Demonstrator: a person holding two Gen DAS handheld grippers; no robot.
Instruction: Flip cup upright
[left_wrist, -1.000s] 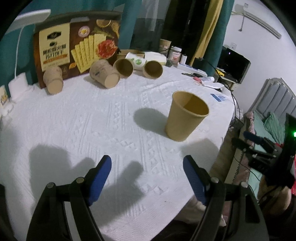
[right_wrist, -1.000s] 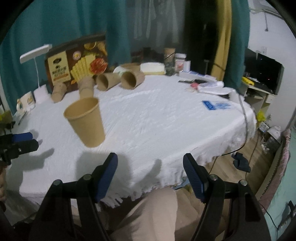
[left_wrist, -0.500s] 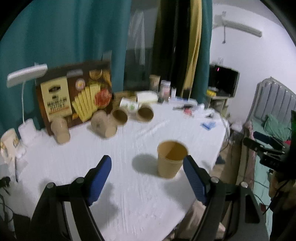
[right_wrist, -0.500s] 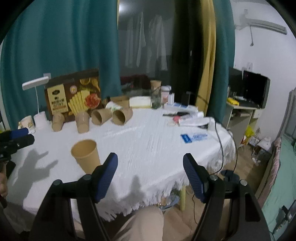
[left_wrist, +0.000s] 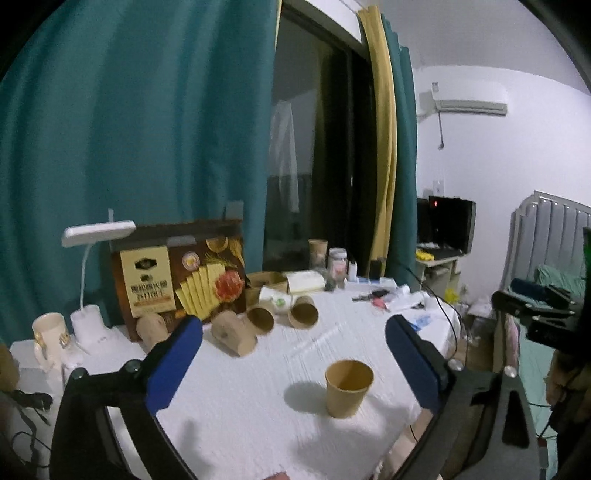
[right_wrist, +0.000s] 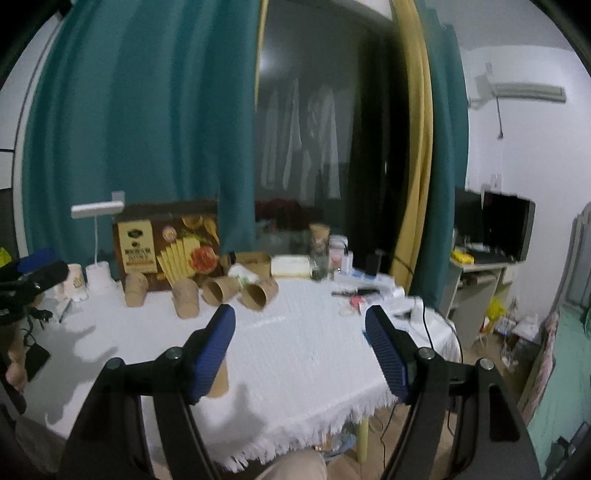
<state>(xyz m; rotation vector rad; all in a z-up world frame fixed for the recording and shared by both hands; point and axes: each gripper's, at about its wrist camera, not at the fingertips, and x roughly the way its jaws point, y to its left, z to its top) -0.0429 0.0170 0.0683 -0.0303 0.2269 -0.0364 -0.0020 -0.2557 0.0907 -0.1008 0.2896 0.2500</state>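
A teal curtain (left_wrist: 147, 129) fills the far left of the room, with a dark window (left_wrist: 314, 147) beside it and a white wall (left_wrist: 498, 166) on the right. The round table (left_wrist: 240, 424), covered in a white textured cloth, takes up the near middle. A brown cracker box (left_wrist: 177, 280) stands at its far side behind several paper cups lying on their sides (left_wrist: 260, 319). The left gripper (left_wrist: 293, 365) is held level above the table, fingers spread wide and empty. The right gripper (right_wrist: 300, 350) is raised likewise, jaws apart, gripping nothing. The cup (left_wrist: 348, 387) stands upright, mouth up, near the table's near right edge, between the left gripper's fingertips in view but apart from them.
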